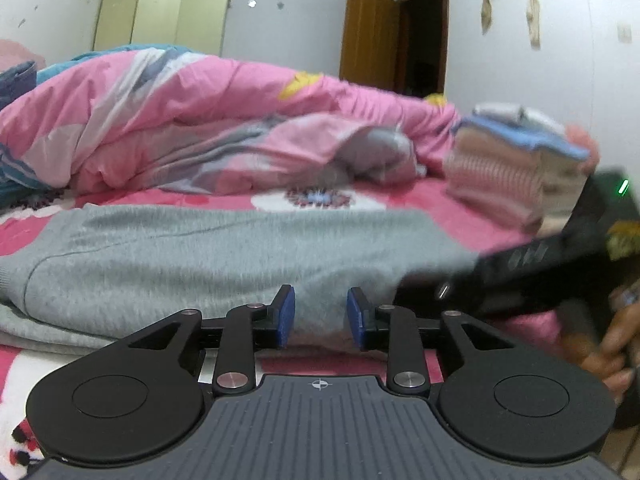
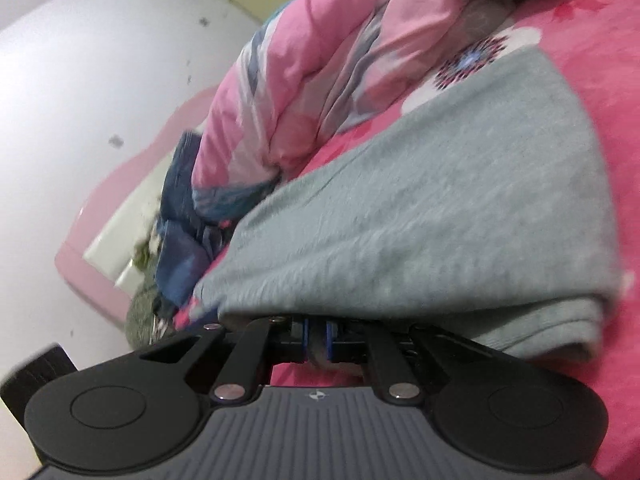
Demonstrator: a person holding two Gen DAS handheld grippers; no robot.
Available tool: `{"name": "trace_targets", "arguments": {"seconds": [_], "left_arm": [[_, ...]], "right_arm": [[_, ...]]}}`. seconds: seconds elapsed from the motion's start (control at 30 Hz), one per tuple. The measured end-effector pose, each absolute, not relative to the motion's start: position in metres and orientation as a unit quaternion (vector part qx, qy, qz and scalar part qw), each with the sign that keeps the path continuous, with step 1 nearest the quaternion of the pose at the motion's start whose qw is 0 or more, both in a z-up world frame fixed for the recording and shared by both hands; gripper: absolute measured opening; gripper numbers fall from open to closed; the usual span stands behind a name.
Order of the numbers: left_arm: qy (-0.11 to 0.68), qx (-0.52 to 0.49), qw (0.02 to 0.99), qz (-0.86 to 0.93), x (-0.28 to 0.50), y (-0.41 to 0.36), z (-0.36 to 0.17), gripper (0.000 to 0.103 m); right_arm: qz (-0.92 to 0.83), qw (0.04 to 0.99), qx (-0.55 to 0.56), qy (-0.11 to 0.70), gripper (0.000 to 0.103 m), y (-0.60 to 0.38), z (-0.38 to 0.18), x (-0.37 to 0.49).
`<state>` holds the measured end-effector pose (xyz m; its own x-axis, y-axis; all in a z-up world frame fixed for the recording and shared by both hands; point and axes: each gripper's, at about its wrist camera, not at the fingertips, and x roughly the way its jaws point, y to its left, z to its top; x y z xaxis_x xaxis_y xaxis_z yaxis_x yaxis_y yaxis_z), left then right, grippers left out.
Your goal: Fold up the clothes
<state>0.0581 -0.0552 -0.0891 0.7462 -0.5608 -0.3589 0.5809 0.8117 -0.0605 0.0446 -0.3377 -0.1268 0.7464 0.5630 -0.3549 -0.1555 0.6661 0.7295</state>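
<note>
A grey sweatshirt [image 1: 224, 264] is laid, partly folded, across the pink flowered bed [image 1: 400, 200], with its layered edge turned toward the camera in the left wrist view. The left gripper [image 1: 321, 318] is held low at 6 o'clock in that view, pointed at the near edge of the garment. Its jaws are parted by a modest gap, and the grey cloth is seen beyond and between the blue pads [image 1: 286, 316], but no pressing on it can be made out. At 3 o'clock in the same view the right gripper [image 1: 500, 280] is seen as a blurred dark body lying against the right end of the sweatshirt, with a hand [image 1: 608, 356] wrapped round its grip.

In the right wrist view, which is rolled steeply, the right gripper [image 2: 317, 340] is tucked under the folded edge of the sweatshirt [image 2: 440, 208]. Its jaws are drawn almost together, and a thin fold of grey cloth is pinched between them.

A bunched pink quilt [image 1: 180, 120] is heaped behind the garment at 10 o'clock, and a stack of folded clothes [image 1: 516, 160] is found at 2 o'clock.
</note>
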Motion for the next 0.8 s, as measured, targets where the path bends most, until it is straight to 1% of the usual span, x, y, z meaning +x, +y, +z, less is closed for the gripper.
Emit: {"name": "trace_targets", "arguments": {"seconds": [0.13, 0.27, 0.33, 0.47, 0.53, 0.73, 0.8], "left_arm": [[0.168, 0.066, 0.938, -0.296, 0.058, -0.067, -0.097, 0.028], [0.158, 0.095, 0.937, -0.295, 0.060, -0.074, -0.101, 0.028], [0.152, 0.095, 0.936, -0.304, 0.061, -0.074, -0.102, 0.028], [0.152, 0.075, 0.934, -0.315, 0.063, -0.068, -0.103, 0.028], [0.155, 0.070, 0.933, -0.318, 0.063, -0.067, -0.103, 0.028], [0.160, 0.066, 0.934, -0.314, 0.069, -0.072, -0.107, 0.028], [0.151, 0.073, 0.937, -0.306, 0.069, -0.076, -0.107, 0.029]], "right_arm": [[0.189, 0.861, 0.378, 0.285, 0.009, -0.345, -0.131, 0.047], [0.185, 0.874, 0.363, 0.264, 0.010, -0.344, -0.123, 0.041], [0.187, 0.878, 0.364, 0.250, 0.010, -0.346, -0.121, 0.038], [0.191, 0.854, 0.390, 0.286, 0.011, -0.340, -0.132, 0.056], [0.201, 0.848, 0.396, 0.291, 0.011, -0.334, -0.134, 0.064], [0.202, 0.836, 0.443, 0.252, 0.011, -0.326, -0.141, 0.075], [0.208, 0.843, 0.436, 0.236, 0.011, -0.324, -0.138, 0.070]]}}
